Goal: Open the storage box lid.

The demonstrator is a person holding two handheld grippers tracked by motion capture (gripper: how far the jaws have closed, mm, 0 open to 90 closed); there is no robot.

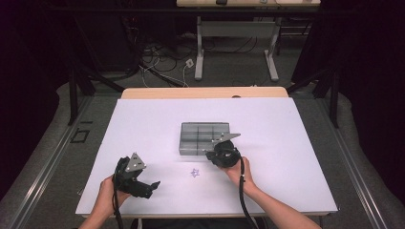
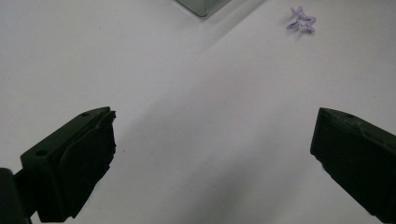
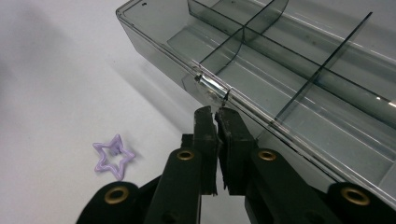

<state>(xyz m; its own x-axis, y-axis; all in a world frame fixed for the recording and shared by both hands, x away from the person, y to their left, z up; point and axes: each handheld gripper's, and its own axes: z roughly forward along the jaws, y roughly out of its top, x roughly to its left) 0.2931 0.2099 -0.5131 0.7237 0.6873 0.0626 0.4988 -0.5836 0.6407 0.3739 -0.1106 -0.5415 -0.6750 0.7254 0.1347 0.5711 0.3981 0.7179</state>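
The small lilac plastic star is lying on the white table between the 2 tongs, nearer the right tongs, pressed together, empty, touching the grey compartment box; the left tongs are hanging spread.

This looks like a lab or recording room rather than a home. A bench with a plain white top stands on grey carpet, dark curtains closing in both sides of the frame. At upper centre, loose cables sprawl across the floor beside the metal legs of a second desk. Black stand legs rise at the left.
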